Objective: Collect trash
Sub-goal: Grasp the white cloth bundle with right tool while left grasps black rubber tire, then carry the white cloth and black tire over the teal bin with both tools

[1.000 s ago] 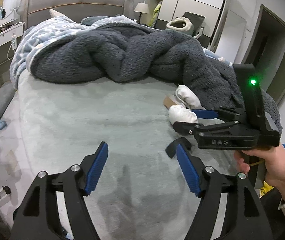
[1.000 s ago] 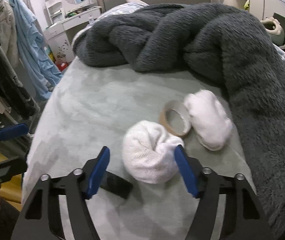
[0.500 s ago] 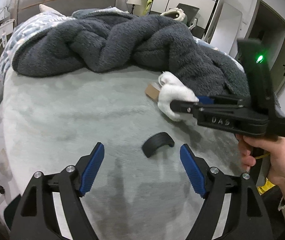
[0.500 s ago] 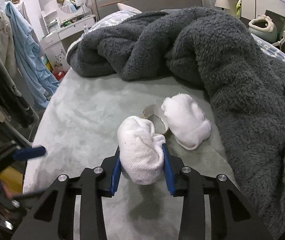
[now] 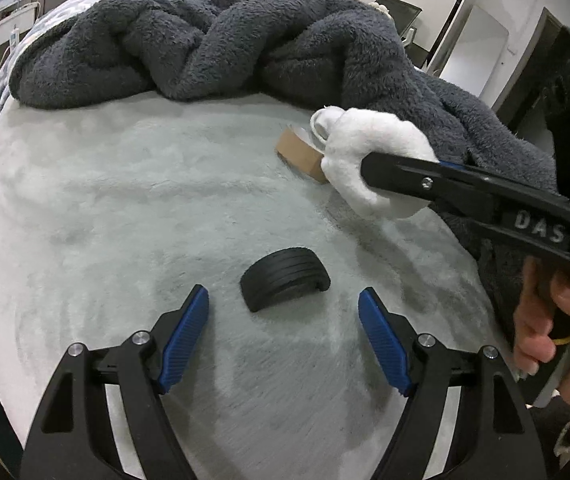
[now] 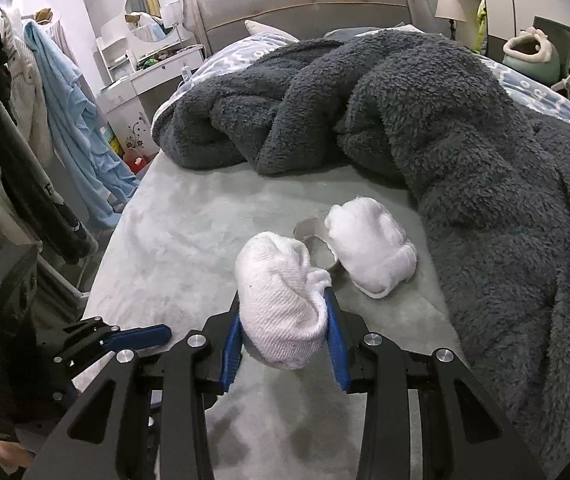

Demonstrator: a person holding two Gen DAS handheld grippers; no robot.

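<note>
My right gripper (image 6: 283, 312) is shut on a white rolled sock (image 6: 277, 292), held just above the grey bed sheet (image 6: 189, 224). From the left wrist view the same sock (image 5: 369, 160) shows in the right gripper (image 5: 401, 176) at the right. A second white bundle (image 6: 369, 248) lies on the sheet beside a brown cardboard tape ring (image 5: 301, 152). My left gripper (image 5: 283, 292) stands open low over the sheet. A black curved ribbed piece (image 5: 285, 280) lies just ahead of its fingertips, in line with the gap and untouched.
A heaped dark grey fleece blanket (image 5: 225, 40) covers the far and right side of the bed. Clothes (image 6: 65, 120) hang beside the bed on the left, with a white dresser (image 6: 145, 76) behind. A hand (image 5: 545, 320) holds the right gripper's handle.
The right gripper's jaws closed on the white rolled sock and raised it slightly. The left gripper moved forward and down, so the black piece now sits near its fingertips.
</note>
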